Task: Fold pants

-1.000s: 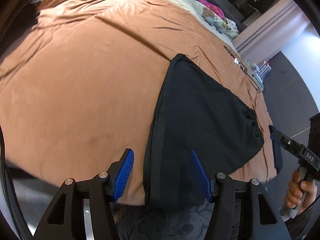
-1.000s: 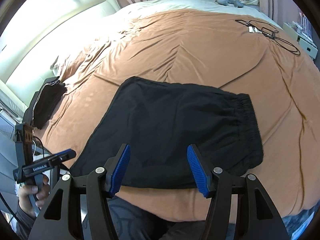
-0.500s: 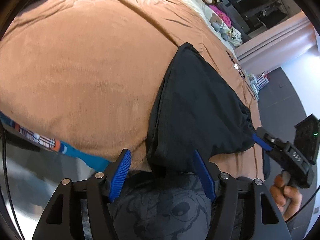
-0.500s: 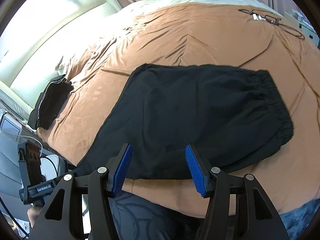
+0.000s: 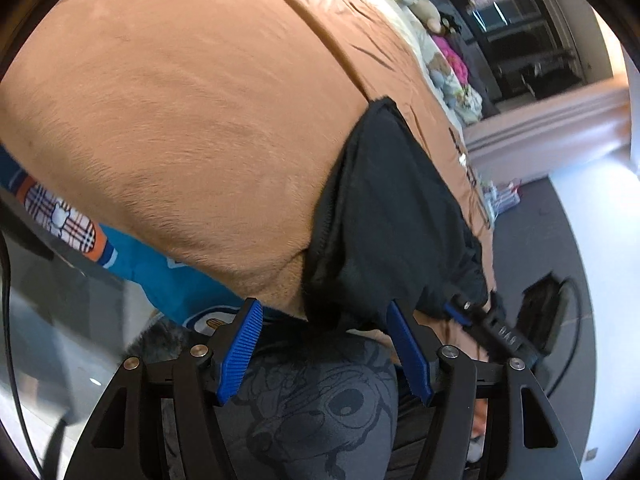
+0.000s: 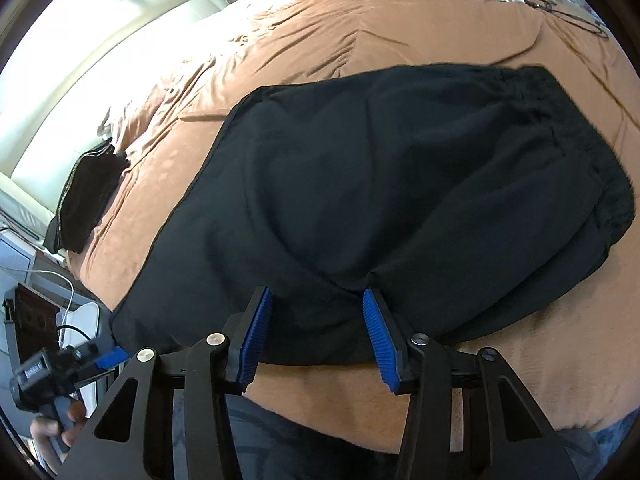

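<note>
Black pants [image 6: 400,184] lie folded lengthwise on the brown bedspread [image 6: 360,24], elastic waistband at the right, hem end at the lower left. My right gripper [image 6: 318,320] is open, its blue pads straddling the pants' near edge, low over the cloth. My left gripper [image 5: 324,344] is open at the bed's near edge, just below the pants' hem end [image 5: 380,220], over the person's dark printed shirt. The right gripper also shows in the left wrist view [image 5: 484,320], and the left gripper in the right wrist view [image 6: 60,364].
A folded black garment [image 6: 88,192] lies at the bed's far left by the pale headboard. Cables [image 6: 540,4] lie on the far right of the bed. Stuffed toys [image 5: 436,16] sit at the far end. A blue patterned sheet [image 5: 120,248] hangs below the bedspread.
Both grippers have dropped low and moved in to the pants' near edge. The right gripper now straddles the edge; the left has swung down toward the hem end and the person's body.
</note>
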Action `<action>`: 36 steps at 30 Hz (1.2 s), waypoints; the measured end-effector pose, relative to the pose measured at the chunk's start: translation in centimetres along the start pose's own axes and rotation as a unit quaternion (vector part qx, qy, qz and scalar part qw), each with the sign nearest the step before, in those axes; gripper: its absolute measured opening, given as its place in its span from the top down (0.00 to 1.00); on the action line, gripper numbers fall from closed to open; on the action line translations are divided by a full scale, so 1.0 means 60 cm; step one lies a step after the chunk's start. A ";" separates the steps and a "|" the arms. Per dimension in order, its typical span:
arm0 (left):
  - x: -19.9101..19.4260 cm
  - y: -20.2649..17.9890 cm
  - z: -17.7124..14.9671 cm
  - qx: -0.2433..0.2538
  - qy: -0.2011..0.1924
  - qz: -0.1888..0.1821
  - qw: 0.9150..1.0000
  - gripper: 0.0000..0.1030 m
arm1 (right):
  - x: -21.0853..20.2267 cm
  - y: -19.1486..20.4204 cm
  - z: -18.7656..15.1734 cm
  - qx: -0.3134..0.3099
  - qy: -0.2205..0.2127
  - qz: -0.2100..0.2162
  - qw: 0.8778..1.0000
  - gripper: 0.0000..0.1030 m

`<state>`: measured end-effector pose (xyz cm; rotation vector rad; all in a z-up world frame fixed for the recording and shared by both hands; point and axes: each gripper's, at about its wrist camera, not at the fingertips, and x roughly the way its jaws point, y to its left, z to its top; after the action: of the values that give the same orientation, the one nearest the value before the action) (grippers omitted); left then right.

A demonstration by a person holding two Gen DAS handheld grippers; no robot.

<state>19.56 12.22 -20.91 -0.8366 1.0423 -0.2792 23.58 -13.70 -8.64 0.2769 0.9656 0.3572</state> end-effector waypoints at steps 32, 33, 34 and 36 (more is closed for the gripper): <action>0.012 -0.005 0.009 -0.065 -0.043 -0.078 0.994 0.53 | -0.018 -0.024 -0.034 0.027 -0.052 0.064 0.996 0.56; 0.014 -0.004 0.011 -0.067 -0.044 -0.075 0.994 0.53 | -0.019 -0.024 -0.032 0.025 -0.053 0.064 0.996 0.56; 0.017 -0.001 0.013 -0.071 -0.045 -0.073 0.994 0.53 | -0.020 -0.022 -0.030 0.023 -0.054 0.064 0.996 0.56; 0.025 0.004 0.015 -0.077 -0.043 -0.076 0.993 0.53 | -0.018 -0.015 -0.026 0.016 -0.055 0.058 0.997 0.56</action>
<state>21.04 11.95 -21.81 -1.0614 0.9299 -0.2906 21.88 -14.85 -9.03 0.3781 0.8498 0.4284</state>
